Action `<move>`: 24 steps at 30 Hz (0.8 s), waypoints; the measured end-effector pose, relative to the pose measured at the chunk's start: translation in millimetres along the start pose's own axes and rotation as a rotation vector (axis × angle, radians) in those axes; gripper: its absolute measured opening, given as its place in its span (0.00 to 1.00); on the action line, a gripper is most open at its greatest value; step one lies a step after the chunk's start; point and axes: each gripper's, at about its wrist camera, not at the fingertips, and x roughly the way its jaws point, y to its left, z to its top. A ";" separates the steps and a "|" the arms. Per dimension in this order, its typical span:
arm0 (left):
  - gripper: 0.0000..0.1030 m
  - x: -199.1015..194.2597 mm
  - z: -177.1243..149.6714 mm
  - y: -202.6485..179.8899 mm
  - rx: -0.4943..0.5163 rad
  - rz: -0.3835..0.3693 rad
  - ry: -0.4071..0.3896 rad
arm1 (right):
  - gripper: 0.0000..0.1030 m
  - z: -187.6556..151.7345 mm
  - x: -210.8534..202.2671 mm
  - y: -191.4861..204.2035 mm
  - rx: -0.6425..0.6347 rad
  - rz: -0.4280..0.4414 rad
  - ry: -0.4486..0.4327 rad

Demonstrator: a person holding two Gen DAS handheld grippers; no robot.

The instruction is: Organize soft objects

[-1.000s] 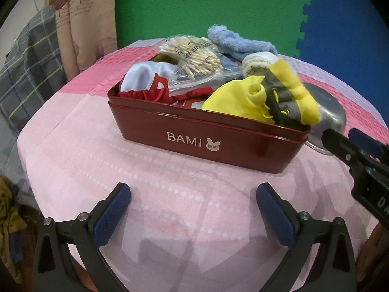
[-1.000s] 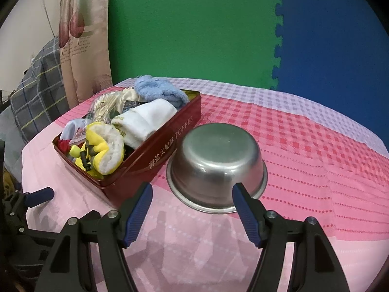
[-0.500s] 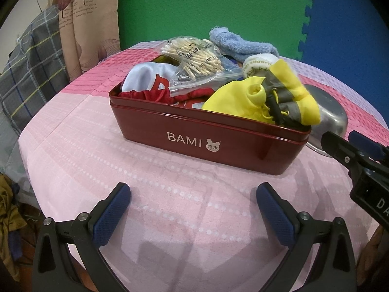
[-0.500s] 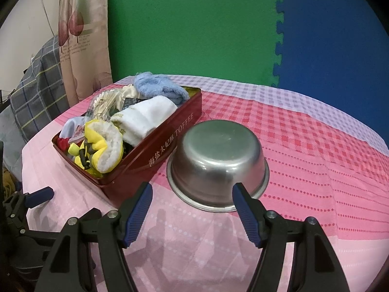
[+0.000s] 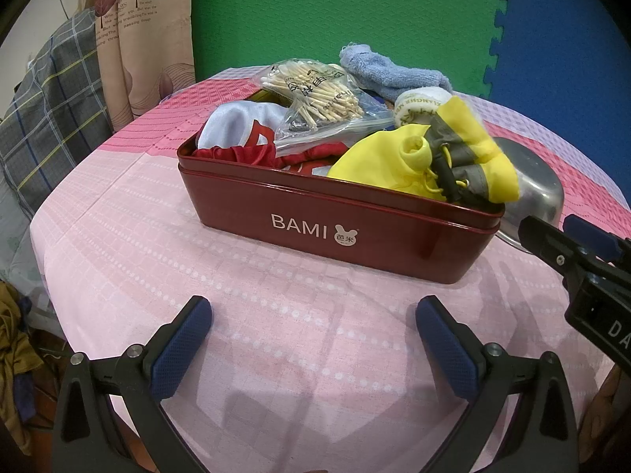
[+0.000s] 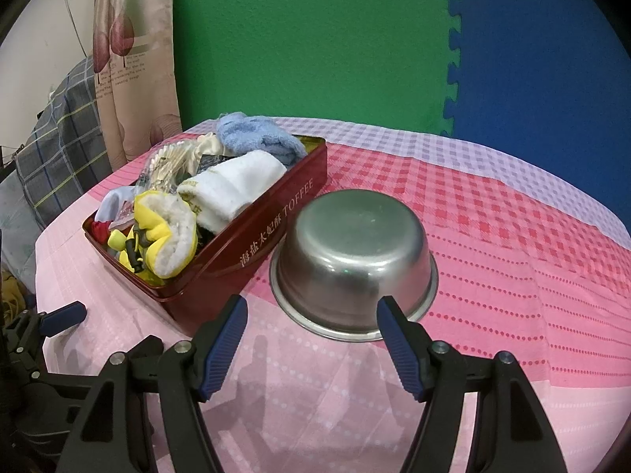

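Note:
A dark red tin box (image 5: 343, 216) marked BAMI stands on the pink table, heaped with soft things: a yellow pouch (image 5: 426, 161), a blue towel (image 5: 390, 75), a white rolled sock (image 5: 418, 104), a red and white cloth (image 5: 244, 138) and a bag of cotton swabs (image 5: 319, 106). The box also shows in the right wrist view (image 6: 252, 236). My left gripper (image 5: 313, 339) is open and empty in front of the box. My right gripper (image 6: 311, 335) is open and empty, just short of an upturned steel bowl (image 6: 355, 252) beside the box.
The round table (image 6: 512, 236) has a pink and red checked cloth. A green and blue foam wall (image 6: 355, 39) stands behind it. A curtain (image 5: 130, 39) and a plaid cloth (image 5: 47, 90) lie to the left. The table edge is close below both grippers.
Both grippers have edged slightly closer to the box and bowl. Nothing was grasped or moved.

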 end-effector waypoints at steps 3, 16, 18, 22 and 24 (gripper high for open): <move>1.00 0.0 0.0 -0.1 0.000 0.000 0.000 | 0.68 0.2 0.6 -0.1 -0.002 0.001 0.002; 1.00 0.0 -0.2 -0.3 -0.001 0.000 0.000 | 0.68 -0.3 0.4 0.0 0.000 0.002 0.003; 1.00 0.0 -0.2 -0.3 -0.001 0.000 0.000 | 0.68 -0.2 0.3 -0.1 0.000 0.001 0.003; 1.00 0.0 -0.4 -0.3 -0.001 0.000 0.000 | 0.68 -0.7 0.9 0.4 0.001 0.003 0.006; 1.00 0.0 -0.3 -0.2 -0.001 0.000 0.000 | 0.68 -0.7 1.3 0.5 0.001 0.004 0.007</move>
